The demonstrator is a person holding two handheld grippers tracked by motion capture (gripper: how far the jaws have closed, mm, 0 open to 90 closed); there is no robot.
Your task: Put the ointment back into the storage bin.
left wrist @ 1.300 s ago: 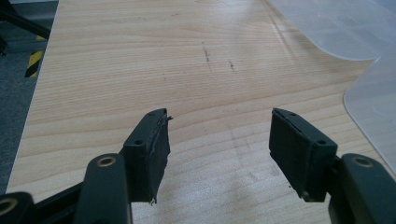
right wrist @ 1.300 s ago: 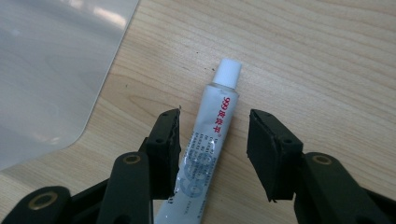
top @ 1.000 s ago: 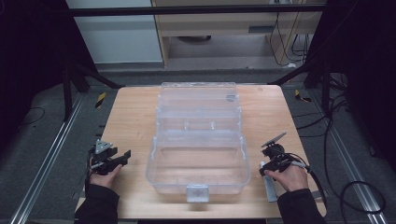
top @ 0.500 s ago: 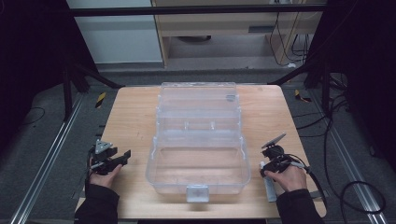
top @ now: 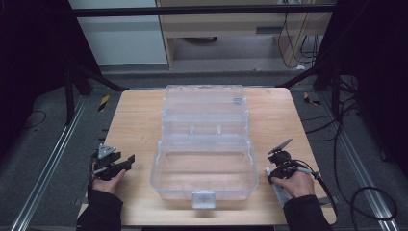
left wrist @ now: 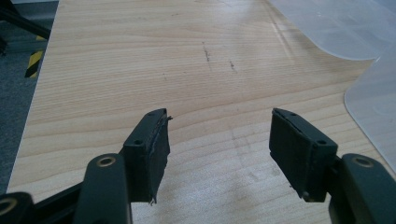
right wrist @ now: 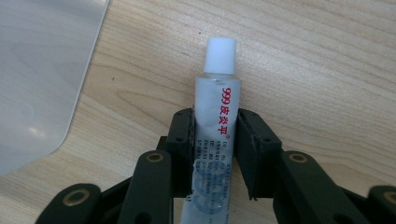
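Tube: a small white tube with a white cap and red writing lies flat on the wooden table, at about 4 o'clock from the middle of the table in the high view.
Right gripper: your right gripper has its two black jaws squeezed on the sides of the tube, one on each side. The tube looks caught but not lifted yet.
Tube's long way: it runs straight out between your jaws, cap end away from you at 12 o'clock in the right gripper view.
Box: the clear plastic box sits open in the middle of the table, its lid laid back at 12 o'clock.
Which way to go: if the tube goes in the box, that is my guess, the box is just beside your right gripper at 9 o'clock.
Left gripper: your left gripper has its jaws spread wide with nothing between them. It rests near the box's other side.
Nearer hand: your right hand.
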